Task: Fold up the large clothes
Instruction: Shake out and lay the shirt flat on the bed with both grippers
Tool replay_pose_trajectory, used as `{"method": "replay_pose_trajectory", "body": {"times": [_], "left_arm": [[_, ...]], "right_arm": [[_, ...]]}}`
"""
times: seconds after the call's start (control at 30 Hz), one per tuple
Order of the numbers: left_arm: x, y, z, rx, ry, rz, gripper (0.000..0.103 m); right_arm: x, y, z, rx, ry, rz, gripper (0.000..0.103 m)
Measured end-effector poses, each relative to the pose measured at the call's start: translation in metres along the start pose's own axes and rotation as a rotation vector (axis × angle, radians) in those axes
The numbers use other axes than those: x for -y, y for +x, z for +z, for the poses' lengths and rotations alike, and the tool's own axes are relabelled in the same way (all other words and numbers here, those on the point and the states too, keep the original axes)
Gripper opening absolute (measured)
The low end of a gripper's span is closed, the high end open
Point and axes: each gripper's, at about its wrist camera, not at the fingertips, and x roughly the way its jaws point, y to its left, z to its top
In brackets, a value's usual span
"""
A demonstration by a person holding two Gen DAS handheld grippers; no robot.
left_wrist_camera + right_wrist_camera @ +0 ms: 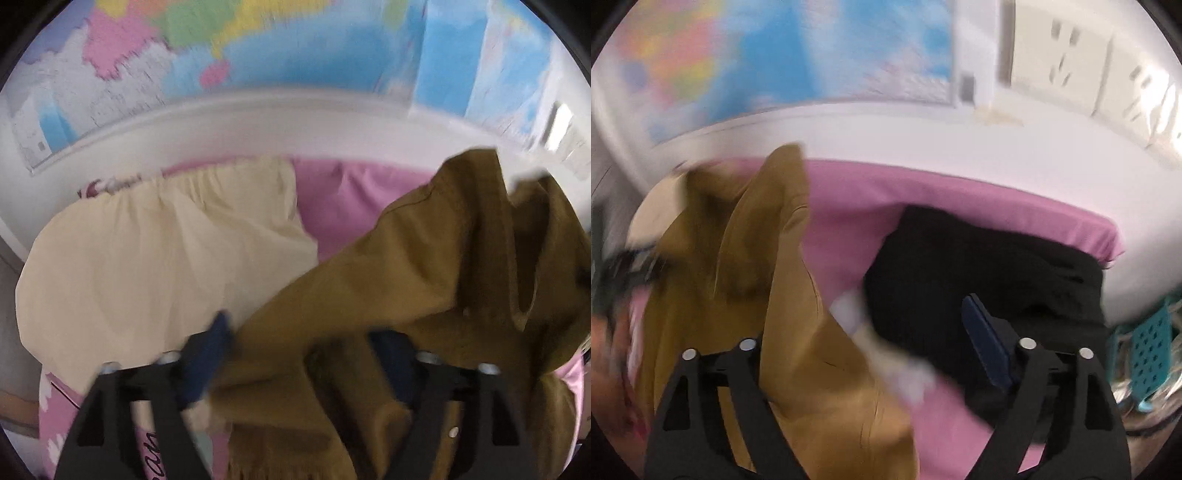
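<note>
A brown garment (424, 266) hangs crumpled over the pink bed sheet (343, 206). In the left wrist view it drapes across my left gripper (301, 332), whose jaws stand wide apart. The cloth lies loose between the blue pads (207, 358) and covers part of the right one. In the right wrist view the same brown garment (775, 302) hides the left finger of my right gripper (871, 321). That gripper is also open, and only its right pad (986, 347) shows. Neither gripper presses on the cloth.
A cream garment (147, 258) lies on the bed to the left, and a black garment (979, 266) lies to the right. A white wall with a coloured map (258, 44) runs behind the bed. A teal perforated basket (1148, 350) stands at the far right.
</note>
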Motion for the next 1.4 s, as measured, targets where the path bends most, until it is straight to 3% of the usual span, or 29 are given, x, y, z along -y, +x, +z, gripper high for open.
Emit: {"method": "replay_pose_trajectory", "body": {"times": [0.03,0.13,0.2,0.3,0.37,0.47,0.53,0.6,0.63,0.73,0.8,0.87,0.93,1.0,1.03,1.07,1.1,1.3,1.4], "left_arm": [[-0.004,-0.010,-0.003,0.032,-0.003,-0.030,0.097],[-0.008,-0.026,-0.007,0.065,0.007,-0.071,0.097],[-0.003,-0.030,-0.007,0.061,0.024,-0.080,0.097],[0.006,-0.027,-0.002,0.054,0.039,-0.073,0.094],[0.011,-0.025,-0.001,0.055,0.051,-0.082,0.094],[0.021,-0.019,0.001,0.061,0.084,-0.037,0.094],[0.023,-0.012,0.001,0.047,0.088,-0.010,0.094],[0.023,-0.010,0.000,0.045,0.091,-0.014,0.094],[0.023,-0.010,-0.001,0.046,0.091,-0.018,0.094],[0.023,-0.012,-0.001,0.057,0.096,-0.034,0.094],[0.022,-0.012,-0.001,0.055,0.091,-0.043,0.094],[0.022,-0.012,0.001,0.058,0.091,-0.040,0.094],[0.022,-0.009,0.003,0.051,0.085,-0.041,0.094],[0.022,-0.005,0.006,0.046,0.084,-0.036,0.094],[0.022,-0.003,0.007,0.040,0.083,-0.034,0.094],[0.022,-0.002,0.008,0.036,0.078,-0.035,0.094],[0.021,-0.001,0.009,0.036,0.070,-0.039,0.094],[0.016,-0.007,0.017,0.059,0.022,-0.065,0.094],[0.027,-0.010,0.018,0.064,0.038,-0.077,0.094]], "right_arm": [[-0.005,-0.012,-0.019,0.012,-0.041,-0.010,0.089],[-0.031,-0.051,-0.081,0.057,-0.102,-0.077,0.098],[-0.032,-0.055,-0.094,0.075,-0.100,-0.118,0.098],[-0.016,-0.041,-0.084,0.084,-0.020,-0.101,0.093],[-0.006,-0.032,-0.075,0.080,0.008,-0.107,0.083],[0.001,-0.024,-0.066,0.067,0.058,-0.033,0.077],[0.005,-0.028,-0.064,0.088,0.092,0.031,0.078],[-0.002,-0.035,-0.071,0.098,0.043,0.083,0.088],[-0.011,-0.036,-0.077,0.094,-0.004,0.060,0.092],[-0.021,-0.030,-0.086,0.035,-0.053,0.092,0.090],[-0.021,-0.040,-0.087,0.069,-0.059,0.085,0.087],[-0.017,-0.058,-0.091,0.141,-0.034,0.151,0.087],[-0.025,-0.062,-0.092,0.153,-0.064,0.210,0.088],[-0.039,-0.046,-0.090,0.101,-0.141,0.144,0.085],[-0.043,-0.036,-0.089,0.065,-0.167,0.114,0.064],[-0.043,-0.021,-0.083,0.014,-0.178,0.090,0.016],[-0.038,-0.013,-0.075,-0.007,-0.152,0.103,0.004],[0.006,0.010,0.013,0.085,-0.103,-0.032,0.002],[0.030,0.054,0.050,0.048,-0.020,-0.073,0.003]]}}
